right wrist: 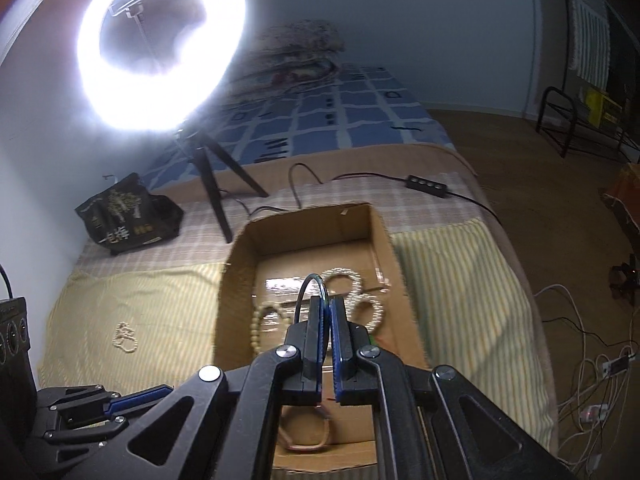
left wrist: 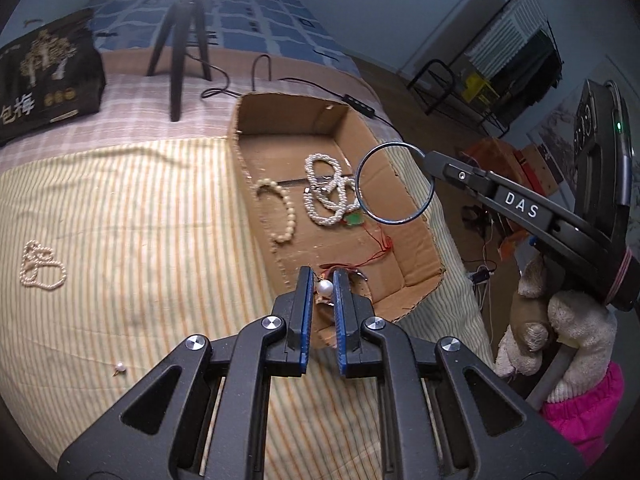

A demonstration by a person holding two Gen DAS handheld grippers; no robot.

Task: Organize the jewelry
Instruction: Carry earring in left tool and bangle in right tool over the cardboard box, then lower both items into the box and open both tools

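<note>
Left wrist: left gripper clenched on small white pearl earring, over near corner of open brown cardboard box. Right wrist: right gripper clamped on thin dark metal bangle above box. Carry step; next, lower and release inside.

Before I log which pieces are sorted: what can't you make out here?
- Pearl piece, left wrist view: its lower part is hidden between the left gripper fingers.
- Bangle, right wrist view: the right gripper covers its lower half.
- Small pearl item on the striped cloth: too small to identify.
</note>
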